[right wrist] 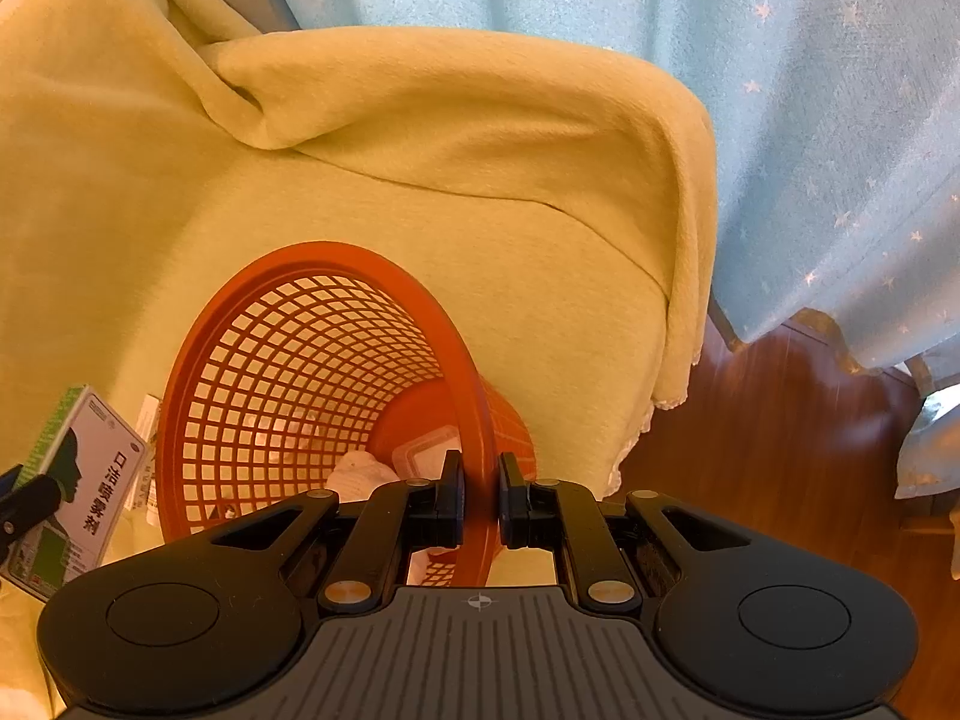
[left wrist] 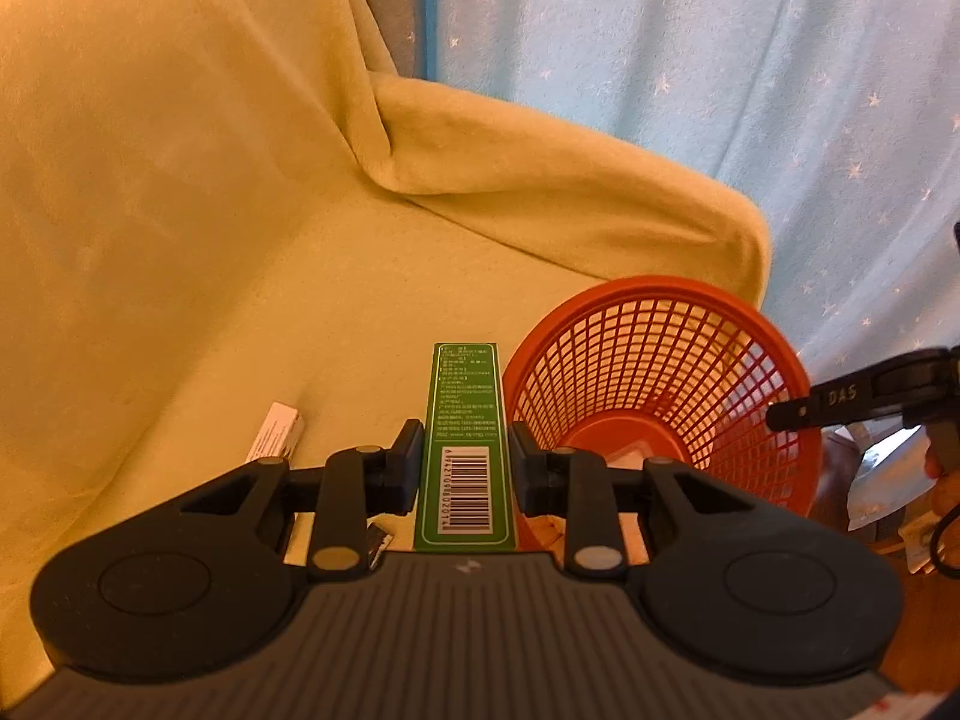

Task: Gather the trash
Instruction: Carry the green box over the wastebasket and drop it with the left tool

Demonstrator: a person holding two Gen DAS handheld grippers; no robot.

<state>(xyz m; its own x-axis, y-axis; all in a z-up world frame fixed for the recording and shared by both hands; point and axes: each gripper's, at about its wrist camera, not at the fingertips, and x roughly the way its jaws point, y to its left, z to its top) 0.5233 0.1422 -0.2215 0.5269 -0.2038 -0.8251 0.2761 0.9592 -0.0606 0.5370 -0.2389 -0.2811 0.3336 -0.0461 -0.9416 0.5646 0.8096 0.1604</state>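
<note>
The left claw (left wrist: pixel 465 456) was closed on a green box (left wrist: pixel 467 438), one finger pressed to each long side, the barcode face turned up and the box reaching forward past the fingertips. Just right of that claw stood the orange mesh basket (left wrist: pixel 660 384), tipped so its open mouth faced the claw; the box's right edge lay close beside the basket rim. Left of the claw, a small white carton (left wrist: pixel 276 432) lay on the yellow blanket (left wrist: pixel 210 210), which covered the seat and armrest ahead. At the far right edge the right claw (left wrist: pixel 792 411) showed, gripping the basket's rim.

From the right wrist view, the right claw (right wrist: pixel 480 498) was nearly closed, its two pads pinching the basket's orange rim (right wrist: pixel 480 450) between them. Inside the basket (right wrist: pixel 288 372), just ahead and left of that claw, lay a clear plastic lid-like piece (right wrist: pixel 423 456) and crumpled white paper (right wrist: pixel 360 474). Far left of the claw, the green box (right wrist: pixel 84 480) showed its white face with a head silhouette. The blanket (right wrist: pixel 480 150) hung ahead, wooden floor (right wrist: pixel 780 432) to the right, and a blue star-printed curtain (right wrist: pixel 810 120) beyond.
</note>
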